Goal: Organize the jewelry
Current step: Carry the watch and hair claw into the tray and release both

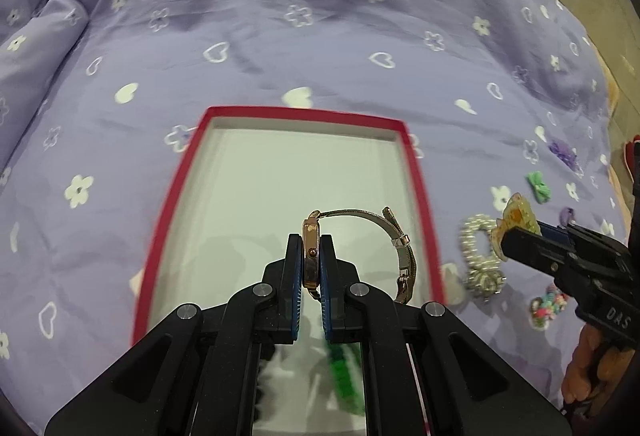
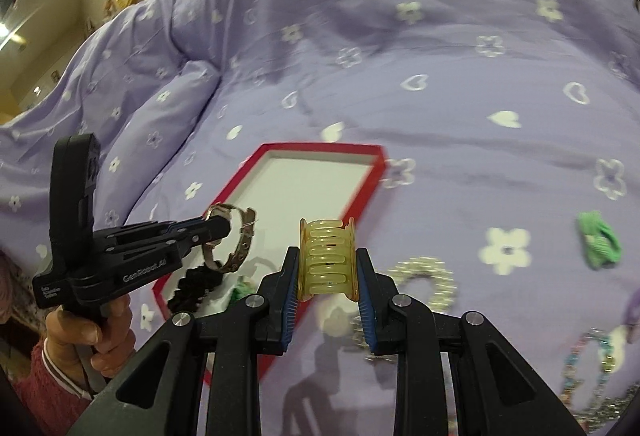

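My left gripper [image 1: 311, 248] is shut on a rose-gold watch [image 1: 311, 256], its mesh strap [image 1: 402, 248] looping out to the right, above a red-rimmed box [image 1: 418, 172] with a white floor. From the right wrist view the same left gripper [image 2: 218, 226] holds the watch [image 2: 230, 240] over the box [image 2: 376, 164]. My right gripper [image 2: 327, 264] is shut on a yellow translucent hair claw [image 2: 327, 258], held just right of the box; the left wrist view shows the claw [image 1: 516, 216] too. A green item [image 1: 344, 376] and a black hair claw [image 2: 192, 288] lie inside the box.
The box sits on a lilac bedspread [image 1: 280, 28] printed with flowers and hearts. To its right lie a pearl scrunchie [image 2: 424, 284], a green bow [image 2: 598, 242], a purple bow [image 1: 562, 152] and beaded bracelets [image 2: 588, 368]. A person's hand [image 2: 88, 336] grips the left handle.
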